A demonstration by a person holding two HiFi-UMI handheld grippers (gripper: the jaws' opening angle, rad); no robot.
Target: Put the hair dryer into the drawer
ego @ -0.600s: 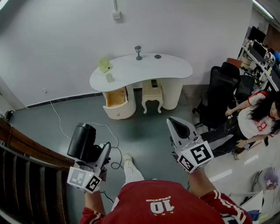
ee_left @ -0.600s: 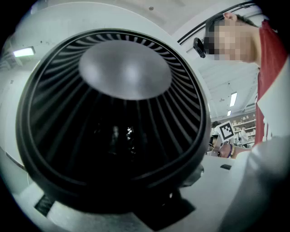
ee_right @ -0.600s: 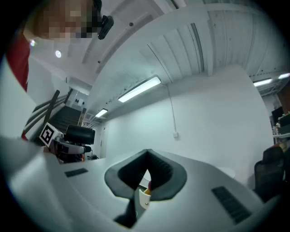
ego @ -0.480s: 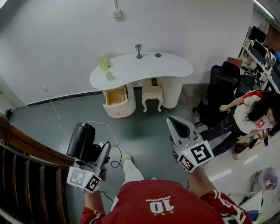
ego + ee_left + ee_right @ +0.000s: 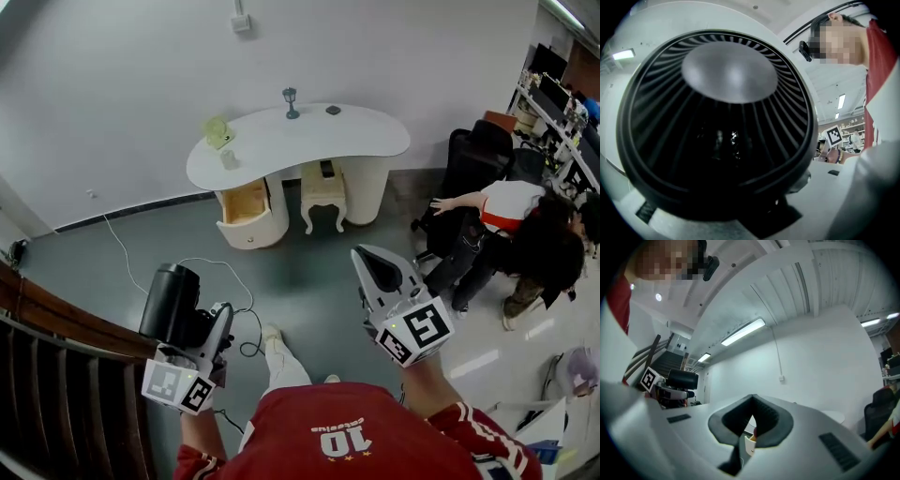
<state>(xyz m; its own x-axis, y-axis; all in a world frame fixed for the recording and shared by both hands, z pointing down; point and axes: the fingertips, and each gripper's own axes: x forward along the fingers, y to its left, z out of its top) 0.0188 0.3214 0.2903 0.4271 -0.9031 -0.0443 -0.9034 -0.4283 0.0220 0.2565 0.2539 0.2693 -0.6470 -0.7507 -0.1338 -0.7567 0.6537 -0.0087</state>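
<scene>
A black hair dryer (image 5: 170, 302) sits in my left gripper (image 5: 194, 325), which is shut on it and held level over the grey floor at lower left. Its round rear grille (image 5: 717, 126) fills the left gripper view and hides the fingers. My right gripper (image 5: 375, 269) hangs at lower right, shut with nothing between its pads (image 5: 751, 426). Far ahead stands a white curved desk (image 5: 356, 141), and its wooden drawer (image 5: 241, 205) is pulled open on the left side.
A white stool (image 5: 323, 192) stands under the desk, with small items on the desk top. A cable (image 5: 221, 270) trails over the floor from the dryer. A person by a black office chair (image 5: 473, 159) is at the right. A dark stair railing (image 5: 56, 356) runs along the left.
The person at the right has risen from the chair and bent away. Both grippers keep much the same place, and the dryer stays in the left one.
</scene>
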